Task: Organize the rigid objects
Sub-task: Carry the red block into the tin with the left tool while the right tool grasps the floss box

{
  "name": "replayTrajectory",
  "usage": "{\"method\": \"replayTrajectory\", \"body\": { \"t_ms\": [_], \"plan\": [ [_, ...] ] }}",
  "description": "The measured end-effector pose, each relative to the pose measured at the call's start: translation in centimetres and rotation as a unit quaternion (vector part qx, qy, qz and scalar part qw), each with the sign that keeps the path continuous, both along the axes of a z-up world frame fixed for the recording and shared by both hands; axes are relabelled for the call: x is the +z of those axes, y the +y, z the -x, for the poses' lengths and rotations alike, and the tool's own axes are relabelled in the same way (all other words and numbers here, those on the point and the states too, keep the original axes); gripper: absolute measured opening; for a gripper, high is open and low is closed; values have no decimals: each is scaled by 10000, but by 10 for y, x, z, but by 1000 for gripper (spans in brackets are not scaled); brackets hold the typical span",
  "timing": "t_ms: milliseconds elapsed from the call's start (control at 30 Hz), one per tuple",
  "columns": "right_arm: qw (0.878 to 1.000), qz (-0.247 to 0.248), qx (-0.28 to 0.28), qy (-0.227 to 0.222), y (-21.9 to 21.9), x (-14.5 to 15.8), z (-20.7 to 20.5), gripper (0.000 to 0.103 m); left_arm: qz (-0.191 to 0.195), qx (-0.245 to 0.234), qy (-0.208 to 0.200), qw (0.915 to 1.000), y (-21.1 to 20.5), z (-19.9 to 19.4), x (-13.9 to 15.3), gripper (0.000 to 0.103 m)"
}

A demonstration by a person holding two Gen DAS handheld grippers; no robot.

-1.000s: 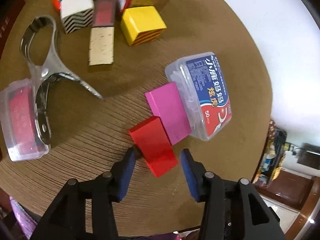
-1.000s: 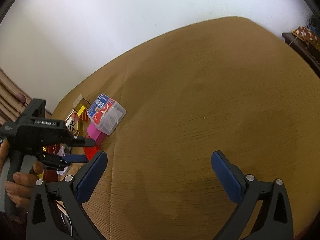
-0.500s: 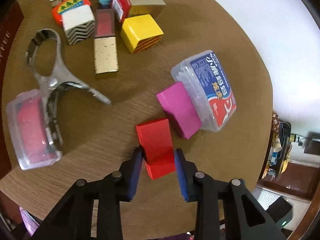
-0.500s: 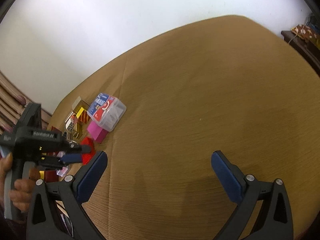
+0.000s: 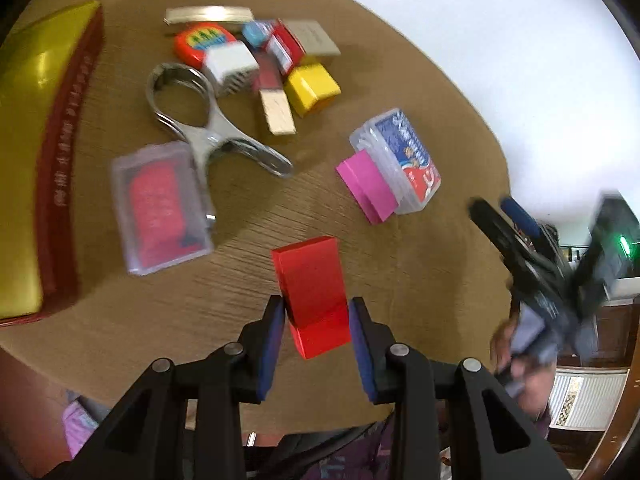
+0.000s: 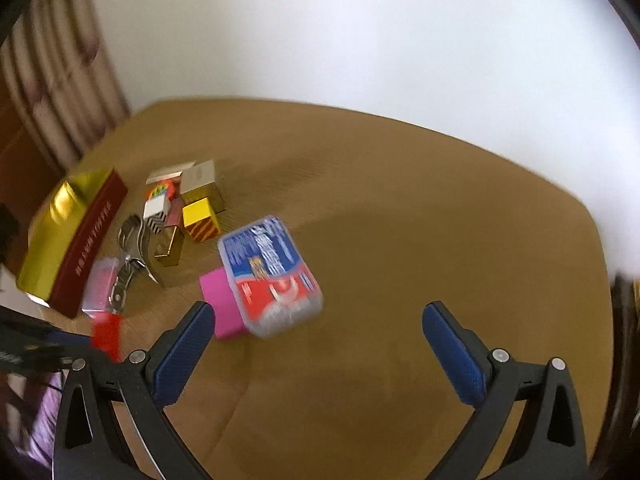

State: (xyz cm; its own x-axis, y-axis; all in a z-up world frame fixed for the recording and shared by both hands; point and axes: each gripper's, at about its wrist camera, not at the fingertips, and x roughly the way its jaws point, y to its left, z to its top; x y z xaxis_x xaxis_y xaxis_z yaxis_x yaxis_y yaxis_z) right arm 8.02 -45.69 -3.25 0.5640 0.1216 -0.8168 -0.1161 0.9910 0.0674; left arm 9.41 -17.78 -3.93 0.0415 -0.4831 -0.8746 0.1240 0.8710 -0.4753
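Observation:
My left gripper (image 5: 318, 320) is shut on the red block (image 5: 314, 290), lifted above the round brown table (image 5: 400, 264). In the right wrist view the red block (image 6: 107, 334) shows at the far left, blurred. The pink block (image 5: 368, 186) leans against the clear floss-pick box (image 5: 400, 164) with its blue and red label. My right gripper (image 6: 316, 344) stands open with nothing between its fingers, just on the near side of the floss-pick box (image 6: 272, 272) and pink block (image 6: 222, 304). It also shows blurred at the right of the left wrist view, held by a hand (image 5: 524, 356).
A gold and red box (image 5: 40, 152) lies at the table's left. Beside it sit a clear case with a red insert (image 5: 160, 204), metal tongs (image 5: 200, 120), and a cluster of small boxes including a yellow one (image 5: 314, 88). The table's right half (image 6: 440, 240) is bare.
The left gripper closed on the red block and lifted it away from the pink block. The right gripper swung and rolled toward the floss-pick box, which now looms nearer.

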Motion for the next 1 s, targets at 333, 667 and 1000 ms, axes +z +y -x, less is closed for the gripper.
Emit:
{"method": "replayTrajectory", "body": {
  "t_ms": [333, 667, 1000],
  "plan": [
    [9895, 448, 901, 1038, 31, -40, -68, 103, 31, 552, -457, 9974, 66, -6, 58, 33],
    [9844, -358, 758, 1545, 18, -64, -81, 62, -766, 1002, -742, 9892, 141, -47, 63, 34],
    [9853, -568, 352, 1573, -6, -58, -78, 61, -1408, 1207, -767, 9796, 186, -118, 26, 34]
  ]
}}
